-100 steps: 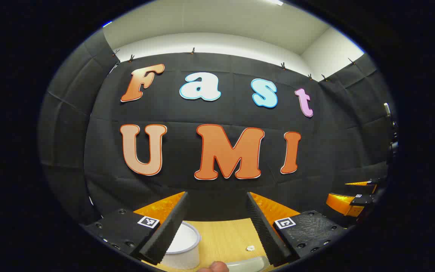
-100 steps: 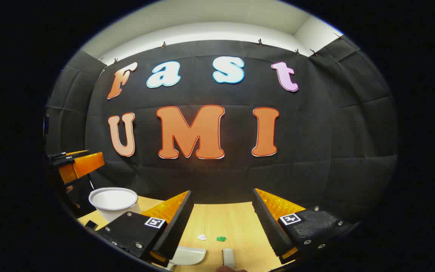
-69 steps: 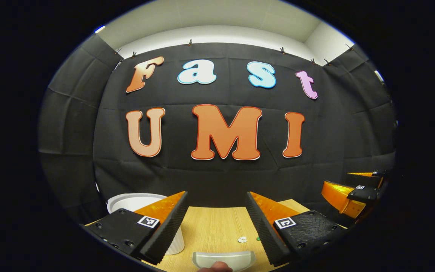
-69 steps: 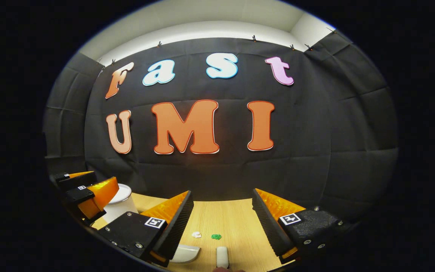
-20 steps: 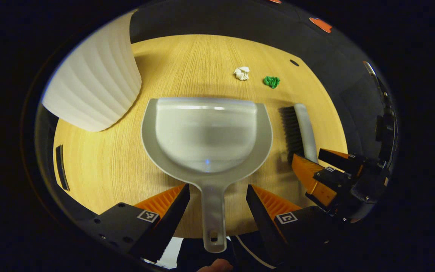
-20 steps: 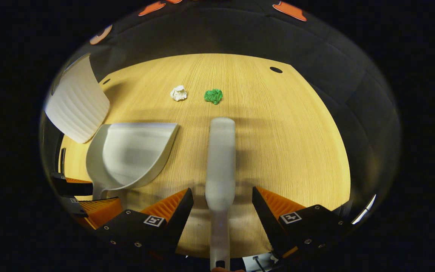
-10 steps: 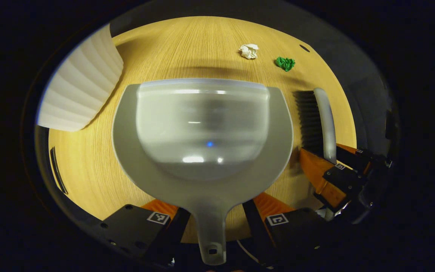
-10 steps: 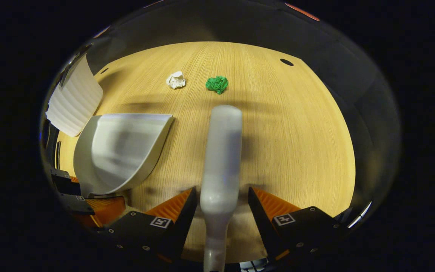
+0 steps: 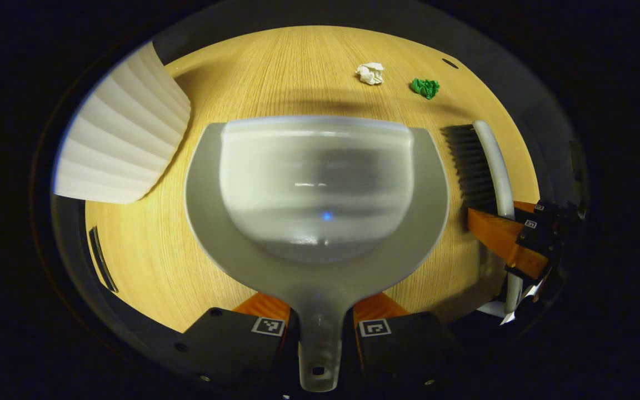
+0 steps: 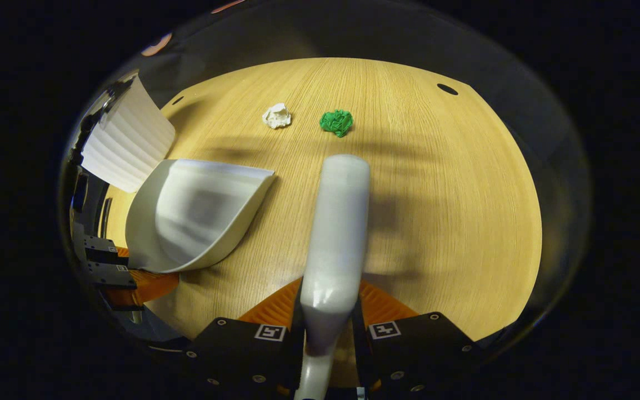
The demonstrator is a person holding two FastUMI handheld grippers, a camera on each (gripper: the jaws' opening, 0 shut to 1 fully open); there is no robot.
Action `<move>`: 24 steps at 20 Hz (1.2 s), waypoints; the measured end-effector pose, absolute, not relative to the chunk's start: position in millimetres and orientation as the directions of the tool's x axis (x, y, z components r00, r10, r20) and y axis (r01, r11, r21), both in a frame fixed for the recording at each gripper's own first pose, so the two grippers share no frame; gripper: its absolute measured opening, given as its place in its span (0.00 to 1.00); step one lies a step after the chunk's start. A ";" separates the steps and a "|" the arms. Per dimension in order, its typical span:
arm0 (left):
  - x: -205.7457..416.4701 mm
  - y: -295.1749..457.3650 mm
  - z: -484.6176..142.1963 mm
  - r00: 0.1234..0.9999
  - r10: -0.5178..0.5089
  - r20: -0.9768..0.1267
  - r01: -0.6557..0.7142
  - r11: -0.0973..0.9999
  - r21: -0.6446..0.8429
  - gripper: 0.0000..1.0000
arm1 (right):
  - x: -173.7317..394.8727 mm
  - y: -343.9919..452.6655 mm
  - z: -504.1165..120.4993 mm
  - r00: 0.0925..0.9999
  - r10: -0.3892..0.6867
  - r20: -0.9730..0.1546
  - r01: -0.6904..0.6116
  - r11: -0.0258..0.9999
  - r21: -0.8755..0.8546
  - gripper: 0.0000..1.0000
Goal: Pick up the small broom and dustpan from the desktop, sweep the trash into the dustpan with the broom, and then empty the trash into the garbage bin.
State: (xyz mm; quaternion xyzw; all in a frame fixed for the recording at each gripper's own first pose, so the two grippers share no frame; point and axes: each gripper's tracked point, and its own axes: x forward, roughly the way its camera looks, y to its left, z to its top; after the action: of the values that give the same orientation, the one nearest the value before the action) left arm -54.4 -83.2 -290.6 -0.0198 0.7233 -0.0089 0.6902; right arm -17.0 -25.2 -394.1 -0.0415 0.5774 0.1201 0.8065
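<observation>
Left claw (image 9: 320,328) clamped on dustpan (image 9: 316,189) handle, right claw (image 10: 328,328) clamped on broom (image 10: 335,233) handle; both look light stiff plastic, probably slippery, handles best hold.

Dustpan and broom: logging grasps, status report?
Left gripper shut on dustpan handle. Right gripper shut on broom. Two paper scraps ahead, path unobstructed.

A pale wooden desktop (image 10: 453,183) under warm light, dark booth wall (image 10: 353,33) behind.
</observation>
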 end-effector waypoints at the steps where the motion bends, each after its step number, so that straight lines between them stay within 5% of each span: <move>1: -52.4 -82.1 -290.5 -0.046 -0.040 -0.998 -0.007 0.999 -0.040 0.34 | -11.9 -31.1 -389.4 0.310 0.156 -0.938 -0.244 0.967 0.080 0.48; 2: -49.4 -80.9 -286.8 -0.038 -0.045 -0.998 0.006 0.999 -0.045 0.33 | -5.5 -36.0 -385.1 0.315 0.168 -0.934 -0.244 0.965 0.091 0.38; 10: -1.5 -41.8 -271.2 -0.069 -0.058 -0.996 0.302 0.950 -0.076 0.33 | 91.1 -46.3 -360.3 0.349 0.155 -0.924 -0.155 0.982 0.106 0.38; 18: 30.2 -43.0 -304.6 -0.177 -0.094 -0.980 0.515 0.839 -0.173 0.33 | 161.1 -56.3 -388.6 0.194 0.069 -0.978 -0.401 0.916 -0.015 0.38; 24: 32.4 -41.4 -296.2 -0.180 -0.095 -0.979 0.603 0.776 -0.186 0.33 | 155.8 10.1 -381.9 0.036 0.255 -0.966 -0.636 0.752 0.175 0.38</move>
State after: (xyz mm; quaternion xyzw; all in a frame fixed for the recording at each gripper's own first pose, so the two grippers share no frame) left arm 32.4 -41.4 -296.2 0.1779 0.7138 -0.2834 0.6152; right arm 155.8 10.1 -381.9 -0.1540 0.6177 0.3167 0.7032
